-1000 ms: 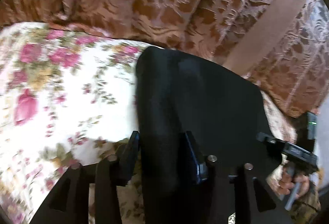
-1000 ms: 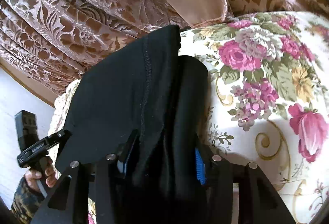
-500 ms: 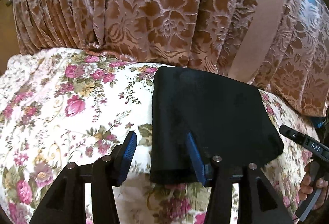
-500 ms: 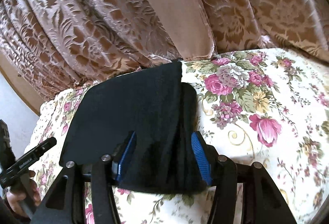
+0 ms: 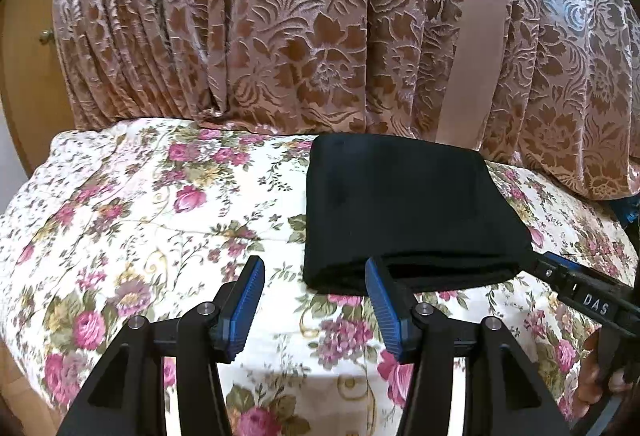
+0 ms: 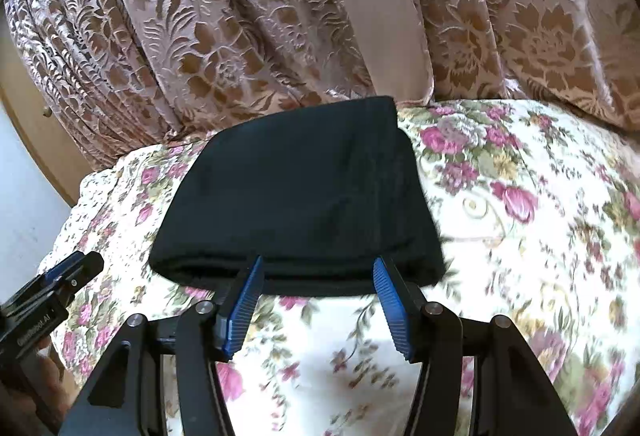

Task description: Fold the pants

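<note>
Both grippers have let go of the pants and drawn back since a second ago, when each was clamped on black cloth; the pants have dropped from a lifted drape into a flat stack.

Starting at the left gripper (image 5: 314,300), its blue-padded fingers (image 5: 249,306) stand spread apart and hold nothing, the right-hand pad just at the near left corner of the pants (image 5: 404,211), whether touching cannot be told. On the right gripper (image 6: 316,300) the fingers (image 6: 390,302) are likewise released, their tips at the near edge of the pants (image 6: 296,203), low over the bed.

Folded into a neat, roughly square black bundle, the pants lie on the flowered bedspread (image 5: 160,220) toward the far side of the bed, close to the patterned brown curtain (image 5: 304,27) hanging behind. Stacked layers show along the near edge.

At the frame edge in each view the other gripper shows only in part, with a few of the person's fingers. Black cloth hides any seams or detail.
</note>
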`<state>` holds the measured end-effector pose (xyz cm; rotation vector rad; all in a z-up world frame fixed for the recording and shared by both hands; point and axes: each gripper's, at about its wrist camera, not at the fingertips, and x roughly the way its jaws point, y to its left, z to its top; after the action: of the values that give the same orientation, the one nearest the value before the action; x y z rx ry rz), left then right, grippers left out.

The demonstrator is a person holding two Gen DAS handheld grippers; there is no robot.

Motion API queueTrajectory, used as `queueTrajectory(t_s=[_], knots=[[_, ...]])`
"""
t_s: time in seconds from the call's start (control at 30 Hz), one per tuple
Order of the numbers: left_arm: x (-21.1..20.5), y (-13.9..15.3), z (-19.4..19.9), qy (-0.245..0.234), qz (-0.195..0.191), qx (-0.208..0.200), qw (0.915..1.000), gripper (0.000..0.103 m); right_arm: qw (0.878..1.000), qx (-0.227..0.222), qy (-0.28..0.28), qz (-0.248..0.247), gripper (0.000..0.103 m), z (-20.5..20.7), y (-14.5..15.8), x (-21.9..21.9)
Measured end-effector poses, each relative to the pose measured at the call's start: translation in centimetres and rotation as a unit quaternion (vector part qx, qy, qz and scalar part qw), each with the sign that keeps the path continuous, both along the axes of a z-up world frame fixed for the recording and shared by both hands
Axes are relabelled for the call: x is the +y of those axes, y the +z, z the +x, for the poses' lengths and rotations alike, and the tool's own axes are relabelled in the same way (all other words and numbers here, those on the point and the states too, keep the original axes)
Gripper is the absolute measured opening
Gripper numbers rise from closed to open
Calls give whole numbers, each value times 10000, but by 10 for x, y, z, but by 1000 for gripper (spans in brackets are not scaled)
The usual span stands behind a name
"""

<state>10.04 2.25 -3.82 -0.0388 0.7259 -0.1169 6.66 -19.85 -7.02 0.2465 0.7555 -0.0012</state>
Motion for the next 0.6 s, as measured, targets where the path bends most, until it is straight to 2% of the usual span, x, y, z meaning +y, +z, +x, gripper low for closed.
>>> queueTrajectory(t_s=[0.37,0.47,0.6], knots=[[-5,-5,-54,13,-38,-163,9999,53,9975,-197,-416,-542,61,-51,0,30],[-8,-5,-63,-4,-19,-204,9998,63,9956,-226,-532,-742,63,-60,0,36],[-9,-4,-72,-22,-95,-240,9997,69,9943,-256,-487,-909,63,-68,1,44]])
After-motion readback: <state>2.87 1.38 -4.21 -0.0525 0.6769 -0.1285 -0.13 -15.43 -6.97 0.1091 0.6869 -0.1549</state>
